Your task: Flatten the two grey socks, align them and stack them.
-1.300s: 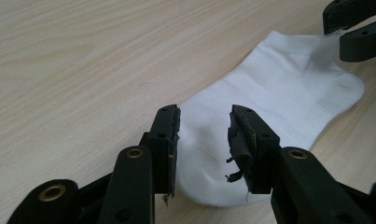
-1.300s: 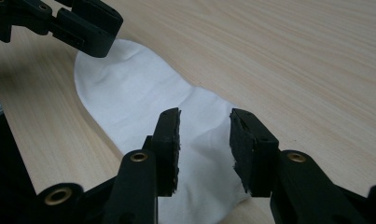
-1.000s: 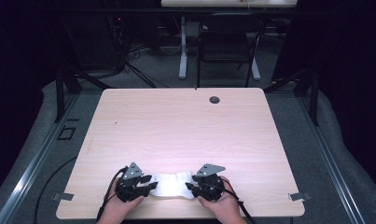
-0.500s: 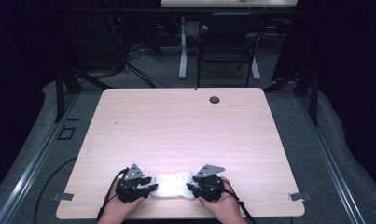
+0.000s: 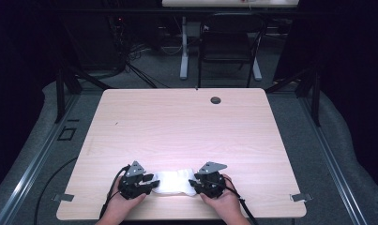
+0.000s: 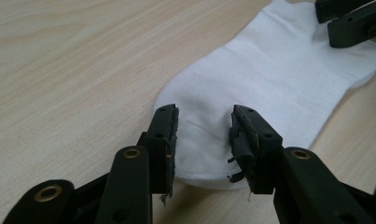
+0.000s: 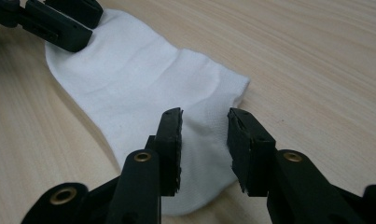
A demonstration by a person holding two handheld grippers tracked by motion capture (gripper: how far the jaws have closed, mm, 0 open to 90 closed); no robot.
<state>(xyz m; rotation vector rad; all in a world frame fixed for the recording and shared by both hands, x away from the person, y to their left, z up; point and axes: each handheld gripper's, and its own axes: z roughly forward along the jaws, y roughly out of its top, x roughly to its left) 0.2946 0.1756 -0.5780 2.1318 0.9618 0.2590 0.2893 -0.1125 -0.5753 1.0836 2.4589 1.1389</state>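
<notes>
White sock (image 7: 143, 88) flat on wooden table (image 7: 316, 56), right gripper (image 7: 204, 122) jaws closing astride its near end, left gripper (image 7: 59, 18) at far end

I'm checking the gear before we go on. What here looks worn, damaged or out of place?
The rubber pad on one jaw of the left tongs looks frayed, with torn shreds hanging from its lower edge. The white sock lies flat and clean on the table; nothing else stands out.

sock (image 5: 175, 182) ends hidden under grippers, forearms cut off at bottom edge
</notes>
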